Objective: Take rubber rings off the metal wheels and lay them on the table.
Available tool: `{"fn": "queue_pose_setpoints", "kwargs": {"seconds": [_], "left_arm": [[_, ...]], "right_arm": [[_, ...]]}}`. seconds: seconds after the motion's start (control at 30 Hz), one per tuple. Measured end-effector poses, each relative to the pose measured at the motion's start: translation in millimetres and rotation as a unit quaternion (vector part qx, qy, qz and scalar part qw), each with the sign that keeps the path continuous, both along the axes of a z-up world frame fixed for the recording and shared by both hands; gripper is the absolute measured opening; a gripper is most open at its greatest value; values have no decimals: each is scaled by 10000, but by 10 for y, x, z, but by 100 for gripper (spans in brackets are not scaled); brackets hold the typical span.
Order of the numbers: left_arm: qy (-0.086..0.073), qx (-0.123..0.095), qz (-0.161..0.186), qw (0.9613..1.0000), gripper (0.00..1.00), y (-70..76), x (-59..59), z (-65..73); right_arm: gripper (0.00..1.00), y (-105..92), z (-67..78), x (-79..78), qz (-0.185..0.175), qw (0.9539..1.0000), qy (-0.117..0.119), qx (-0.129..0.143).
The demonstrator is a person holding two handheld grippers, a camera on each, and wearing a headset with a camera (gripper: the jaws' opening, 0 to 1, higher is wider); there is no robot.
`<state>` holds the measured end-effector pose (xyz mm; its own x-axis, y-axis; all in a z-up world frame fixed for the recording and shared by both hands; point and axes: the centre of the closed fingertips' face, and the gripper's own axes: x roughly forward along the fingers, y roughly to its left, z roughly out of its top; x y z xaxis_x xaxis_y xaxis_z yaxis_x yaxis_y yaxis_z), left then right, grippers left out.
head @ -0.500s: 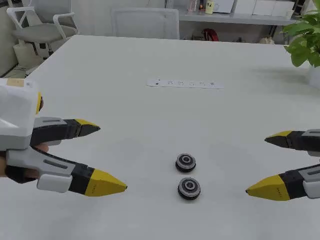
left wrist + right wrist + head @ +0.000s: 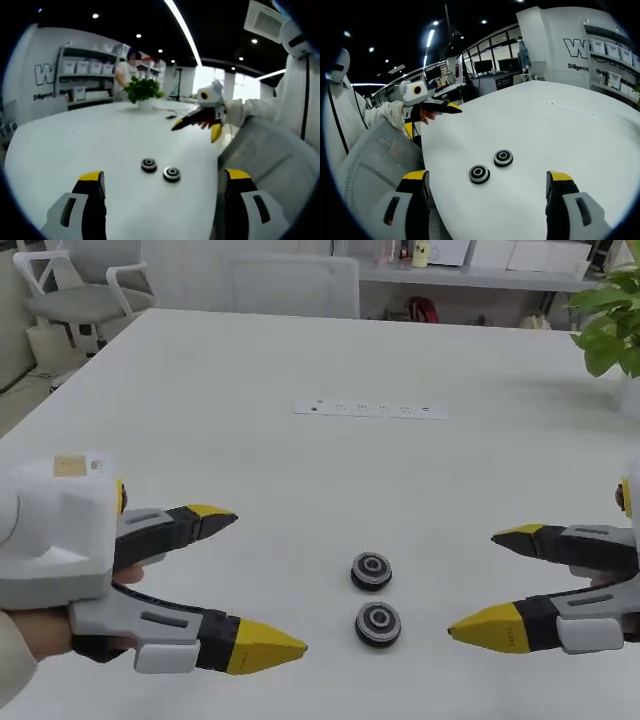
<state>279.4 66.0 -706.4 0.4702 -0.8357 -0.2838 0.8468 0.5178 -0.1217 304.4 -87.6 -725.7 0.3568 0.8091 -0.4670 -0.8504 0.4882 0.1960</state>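
we note left gripper (image 2: 270,582) and right gripper (image 2: 470,585): jaws wide apart, empty; far wheel (image 2: 371,571) and near wheel (image 2: 378,622) sit between them, at left's 3 o'clock.

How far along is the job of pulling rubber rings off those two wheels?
Nothing looks done yet: the far wheel and the near wheel both wear their dark rings, and no loose ring lies on the table. Nothing is in hand either; the left tool and the right tool hang open on either side of them, touching neither. Both rings are left.
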Motion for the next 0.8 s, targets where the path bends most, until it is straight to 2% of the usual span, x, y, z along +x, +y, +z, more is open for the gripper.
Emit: {"fn": "queue_pose_setpoints", "kwargs": {"seconds": [0.17, 0.33, 0.53, 0.8], "left_arm": [[44, 81, 19, 10000, 100, 7, -20, -73], [97, 120, -47, 9999, 100, -8, -68, -130], [135, 36, 31, 9999, 100, 27, -62, -155], [165, 87, -7, 9998, 100, 17, -94, -188]], "right_arm": [[92, -82, -86, 17, -166, 9998, 93, -72], [91, -99, -141, -23, -181, 9996, 198, -75], [91, -98, -160, -42, -198, 9994, 283, -36], [91, -102, -224, -91, -147, 9991, 385, -93]]}}
